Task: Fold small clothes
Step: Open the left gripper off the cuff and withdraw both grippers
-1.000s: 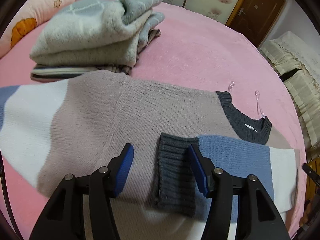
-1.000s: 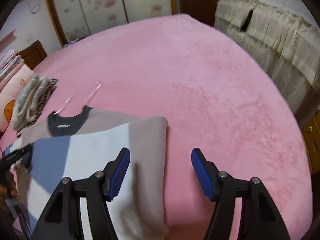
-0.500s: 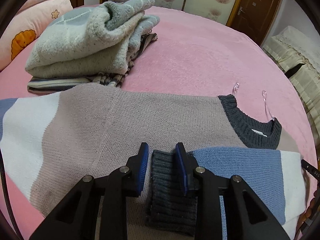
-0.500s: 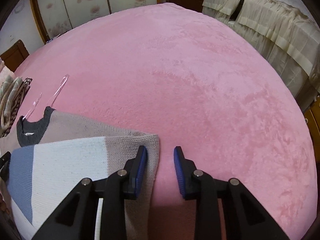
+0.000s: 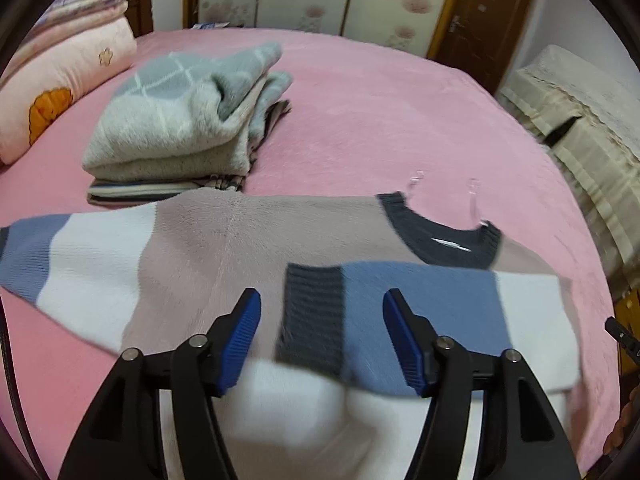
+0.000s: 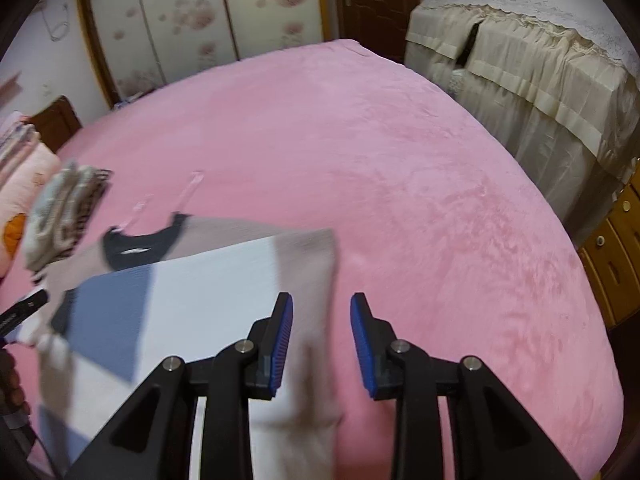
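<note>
1. The sweater, knitted in mauve, white and blue blocks with a dark grey collar, lies flat on the pink bed cover, at the near side of the bed.
2. One sleeve is folded across the body; its dark ribbed cuff rests near the middle of the chest, and the other sleeve extends to the left.
3. The left gripper hangs above the folded sleeve with its jaws spread. The jaws have just been opening. The cuff lies under the gap between the blue pads, and neither pad presses on it.
4. The right gripper is above the right edge of the sweater, jaws parted a small way and clamping nothing. The mauve edge of the knit runs under the gap; whether a pad touches it cannot be determined because of blur.
5. A stack of folded clothes, with a grey checked fleece on top, sits at the far left, just beyond the sweater's shoulder.
6. Two clear hanger hooks lie on the cover just beyond the collar.
7. A pink pillow is at the far left.
</note>
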{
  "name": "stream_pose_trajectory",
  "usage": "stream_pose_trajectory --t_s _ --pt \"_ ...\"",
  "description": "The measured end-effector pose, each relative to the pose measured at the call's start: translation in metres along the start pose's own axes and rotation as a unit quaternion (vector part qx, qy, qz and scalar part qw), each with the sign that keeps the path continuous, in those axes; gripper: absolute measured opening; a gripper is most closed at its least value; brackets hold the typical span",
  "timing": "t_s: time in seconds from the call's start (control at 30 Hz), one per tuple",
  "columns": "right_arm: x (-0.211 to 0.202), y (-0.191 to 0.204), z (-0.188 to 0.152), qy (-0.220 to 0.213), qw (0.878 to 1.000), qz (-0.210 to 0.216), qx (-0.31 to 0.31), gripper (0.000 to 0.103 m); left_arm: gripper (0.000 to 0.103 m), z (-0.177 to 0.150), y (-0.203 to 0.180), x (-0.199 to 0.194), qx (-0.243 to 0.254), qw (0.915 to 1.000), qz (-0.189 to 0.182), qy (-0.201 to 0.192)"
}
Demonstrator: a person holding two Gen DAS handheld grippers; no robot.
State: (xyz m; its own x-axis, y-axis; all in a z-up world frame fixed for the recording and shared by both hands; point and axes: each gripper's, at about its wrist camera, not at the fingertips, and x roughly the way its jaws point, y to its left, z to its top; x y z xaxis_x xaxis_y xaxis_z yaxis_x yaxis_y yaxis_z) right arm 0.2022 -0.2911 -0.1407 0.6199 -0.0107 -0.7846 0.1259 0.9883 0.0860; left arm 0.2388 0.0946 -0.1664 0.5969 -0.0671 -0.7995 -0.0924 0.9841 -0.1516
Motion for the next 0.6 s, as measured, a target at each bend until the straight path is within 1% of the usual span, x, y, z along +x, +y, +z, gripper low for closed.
stream_pose_trajectory --t_s 0.1,0.23,0.33,0.43,0.47,0.53,0.6 --pt "-0.027 0.013 -0.011 -0.006 1.0 0.027 0.001 0.03 0.076 -0.011 -0.011 -0.034 0.018 0.9997 -0.012 -0.013" --pt "-0.061 0.032 -0.024 -0.014 0.999 0.051 0.0 0.03 0.082 -0.023 -0.024 -0.079 0.04 0.9984 -0.027 -0.03" --pt "-0.087 0.046 -0.036 -0.026 0.998 0.059 -0.009 0.03 0.084 -0.029 -0.031 -0.11 0.049 0.9971 -0.04 -0.043" --pt "-0.109 0.054 -0.044 -0.033 0.997 0.067 -0.013 0.031 0.09 -0.035 -0.036 -0.139 0.057 0.9954 -0.049 -0.058" --pt "-0.116 0.056 -0.047 -0.033 0.997 0.073 -0.012 0.033 0.092 -0.039 -0.037 -0.152 0.06 0.9946 -0.052 -0.067" --pt "-0.126 0.057 -0.052 -0.035 0.996 0.078 -0.009 0.033 0.094 -0.044 -0.039 -0.17 0.065 0.9932 -0.057 -0.078" --pt "-0.136 0.061 -0.057 -0.038 0.996 0.081 -0.01 0.033 0.098 -0.05 -0.04 -0.188 0.07 0.9917 -0.06 -0.089"
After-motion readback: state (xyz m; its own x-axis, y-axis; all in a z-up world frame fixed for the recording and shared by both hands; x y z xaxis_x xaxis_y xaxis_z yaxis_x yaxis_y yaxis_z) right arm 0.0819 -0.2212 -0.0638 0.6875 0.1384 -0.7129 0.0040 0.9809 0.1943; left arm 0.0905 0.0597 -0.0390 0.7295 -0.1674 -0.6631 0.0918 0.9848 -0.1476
